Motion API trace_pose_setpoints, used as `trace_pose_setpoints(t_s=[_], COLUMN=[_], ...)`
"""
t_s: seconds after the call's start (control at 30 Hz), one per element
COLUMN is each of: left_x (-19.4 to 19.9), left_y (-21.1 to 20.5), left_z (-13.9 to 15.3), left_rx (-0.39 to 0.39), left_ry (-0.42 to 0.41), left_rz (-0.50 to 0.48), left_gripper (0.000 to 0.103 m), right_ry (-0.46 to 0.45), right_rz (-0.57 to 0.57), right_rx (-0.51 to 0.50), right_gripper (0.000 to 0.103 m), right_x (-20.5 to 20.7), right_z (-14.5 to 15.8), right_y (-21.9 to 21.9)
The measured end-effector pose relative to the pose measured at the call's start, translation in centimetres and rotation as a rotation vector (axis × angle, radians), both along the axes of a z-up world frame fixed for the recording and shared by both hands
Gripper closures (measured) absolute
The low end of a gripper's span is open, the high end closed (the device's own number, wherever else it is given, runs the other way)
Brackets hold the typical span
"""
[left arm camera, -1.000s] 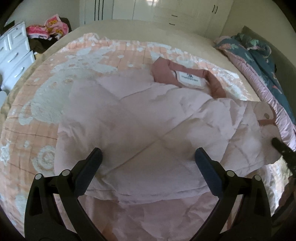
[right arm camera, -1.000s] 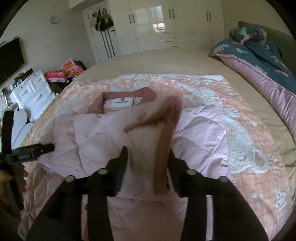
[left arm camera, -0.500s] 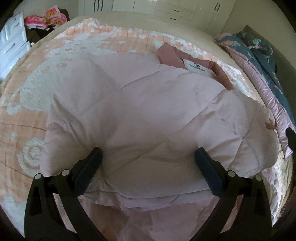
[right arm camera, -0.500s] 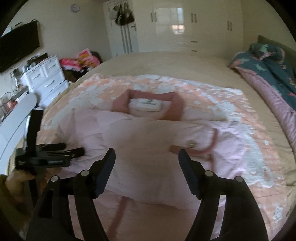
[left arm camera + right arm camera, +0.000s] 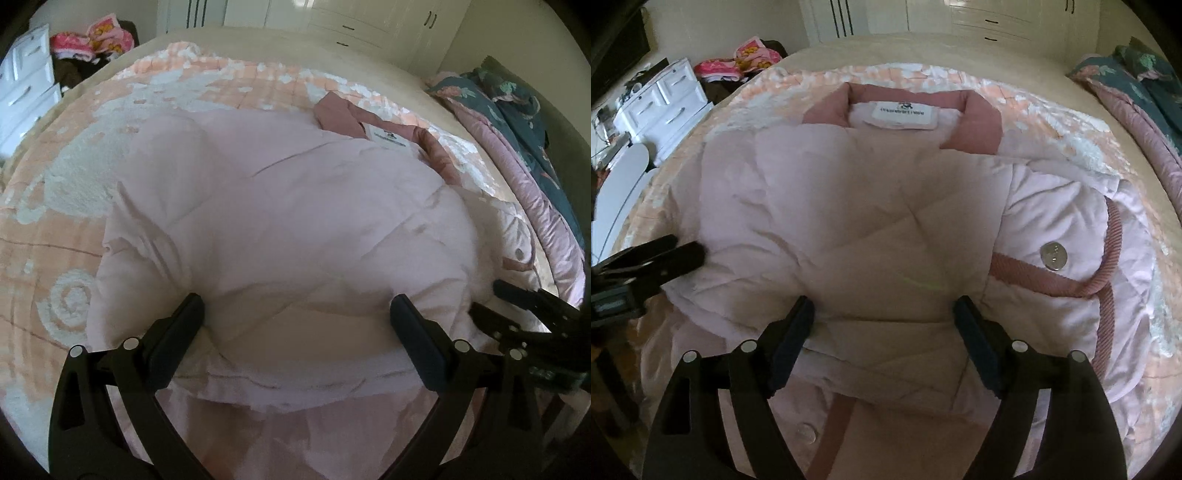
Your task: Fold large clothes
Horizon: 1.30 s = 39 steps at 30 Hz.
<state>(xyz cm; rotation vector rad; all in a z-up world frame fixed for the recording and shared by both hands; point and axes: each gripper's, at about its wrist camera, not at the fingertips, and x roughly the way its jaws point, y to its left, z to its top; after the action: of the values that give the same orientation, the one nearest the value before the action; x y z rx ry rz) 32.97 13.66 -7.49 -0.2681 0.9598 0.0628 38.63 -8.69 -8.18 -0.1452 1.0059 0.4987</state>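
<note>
Left gripper: jaws wide, nothing between them, poised low over the near hem of the pink padded jacket. Right gripper: jaws likewise wide and empty; a second ago they were clamped on the ribbed sleeve cuff, which has since been let go. That sleeve now lies across the right front of the jacket, its dusty-pink ribbed trim and a silver snap button facing up. The other sleeve is already folded across the chest, so both arms appear laid inward, leaving a roughly rectangular bundle. Both cameras have come in closer over the garment than half a second ago. Jacket position: middle of the bed, on the peach-and-white blanket, collar and label toward the far edge, hem toward the near edge. Whether the lower hem is already doubled over is hard to tell under the jaws. Judgement: sleeve stage done; the next step is probably taking the hem and folding it up toward the collar. Right edge of bed: bunched dark floral quilt.
</note>
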Motion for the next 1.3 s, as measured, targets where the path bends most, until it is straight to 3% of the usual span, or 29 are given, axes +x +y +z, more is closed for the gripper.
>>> trace_pose_setpoints(t_s=[0.23,0.73,0.8,0.97,1.3], left_x=[-2.0,-5.4,-5.8,-6.6,-8.1], left_y=[0.5,-0.5,-0.7,-0.9,-1.3], left_z=[1.4,4.2,4.4,4.8,6.0], left_rx=[-0.038,-0.042,-0.037,-0.044,-0.066], left_ry=[-0.014,-0.058,-0.059,-0.065,-0.071], left_rz=[-0.002,-0.025,-0.029,-0.024,-0.014], left_gripper=[0.008,0.008,0.008,0.008,0.008], right_ry=[-0.021,-0.061,-0.048,-0.036,-0.042], right_rz=[-0.030,-0.080,-0.103,-0.136,-0.139], right_rx=[0.035,0.042,0.039,0.149,0.230], right_gripper=[0.024,0.024,0.016,0.015,0.006], right_x=[-0.9,-3.1,-3.5,-4.7,-7.3], right_z=[-0.1,0.0,-0.1,1.2,4.3], right_y=[-0.7,-1.6,-2.0,-3.7,-5.2])
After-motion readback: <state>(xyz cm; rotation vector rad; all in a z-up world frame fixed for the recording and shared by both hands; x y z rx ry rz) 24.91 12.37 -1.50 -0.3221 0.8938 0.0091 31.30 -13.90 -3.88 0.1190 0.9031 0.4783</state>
